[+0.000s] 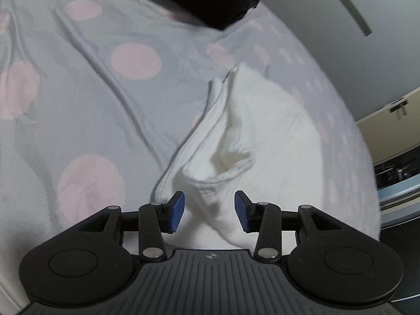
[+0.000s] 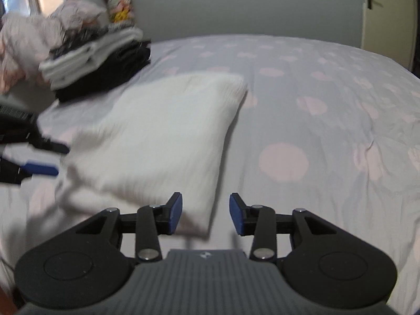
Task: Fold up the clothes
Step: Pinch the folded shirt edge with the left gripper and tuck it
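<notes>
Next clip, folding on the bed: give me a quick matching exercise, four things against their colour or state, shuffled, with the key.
Things
1. left gripper
2. folded garment
3. bedspread
4. stack of clothes

Descriptions
A. pale grey with pink dots
B. black and white layers, piled at the far left of the bed
C. plain white, lying flat between the two grippers
D. open, blue pads either side of white cloth

Pairs: 1-D, 2-C, 3-A, 4-B
</notes>
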`<state>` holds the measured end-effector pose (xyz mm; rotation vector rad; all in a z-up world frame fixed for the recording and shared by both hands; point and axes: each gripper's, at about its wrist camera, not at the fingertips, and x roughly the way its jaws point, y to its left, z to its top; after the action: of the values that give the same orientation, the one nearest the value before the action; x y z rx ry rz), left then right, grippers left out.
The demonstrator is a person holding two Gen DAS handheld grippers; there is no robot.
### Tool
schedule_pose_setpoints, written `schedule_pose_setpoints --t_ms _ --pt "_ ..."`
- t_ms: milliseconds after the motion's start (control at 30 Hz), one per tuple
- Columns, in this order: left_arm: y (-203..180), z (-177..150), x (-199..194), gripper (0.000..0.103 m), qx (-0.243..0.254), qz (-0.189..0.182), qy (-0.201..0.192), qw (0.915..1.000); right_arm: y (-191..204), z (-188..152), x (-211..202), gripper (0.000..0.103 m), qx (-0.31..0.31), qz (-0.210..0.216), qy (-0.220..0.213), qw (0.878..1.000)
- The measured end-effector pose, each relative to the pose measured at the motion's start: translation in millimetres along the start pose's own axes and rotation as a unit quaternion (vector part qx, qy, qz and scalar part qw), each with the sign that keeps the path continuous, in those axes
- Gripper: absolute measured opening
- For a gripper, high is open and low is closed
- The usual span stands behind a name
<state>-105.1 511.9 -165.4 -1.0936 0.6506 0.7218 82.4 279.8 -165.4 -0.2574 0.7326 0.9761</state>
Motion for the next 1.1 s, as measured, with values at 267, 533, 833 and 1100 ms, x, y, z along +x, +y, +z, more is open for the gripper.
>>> schedule_pose_setpoints --t_ms 267,533,833,1100 --pt "-10.5 -1.5 11.7 0.013 0.029 -0.008 -0.037 0.9988 5.3 -11.6 22.9 0.044 -0.022 0.007 0.026 0.999" --pt "-19.5 -13.5 -39.1 0.008 0.061 -0.009 -0.117 0.9913 0.8 -11.3 2.4 0.009 -0.002 0.005 -0.021 1.000" --pt "-5.0 -22.9 -5.9 0.008 0.039 0.108 -0.011 0.9933 -3.0 -14.1 1.8 0.009 0.010 0.005 0.002 1.000" --pt "1.3 -19.4 5.1 0.024 0.017 0.115 -0.010 0.9932 -14.6 -19.1 13.8 0.015 0.045 0.016 0.046 0.998"
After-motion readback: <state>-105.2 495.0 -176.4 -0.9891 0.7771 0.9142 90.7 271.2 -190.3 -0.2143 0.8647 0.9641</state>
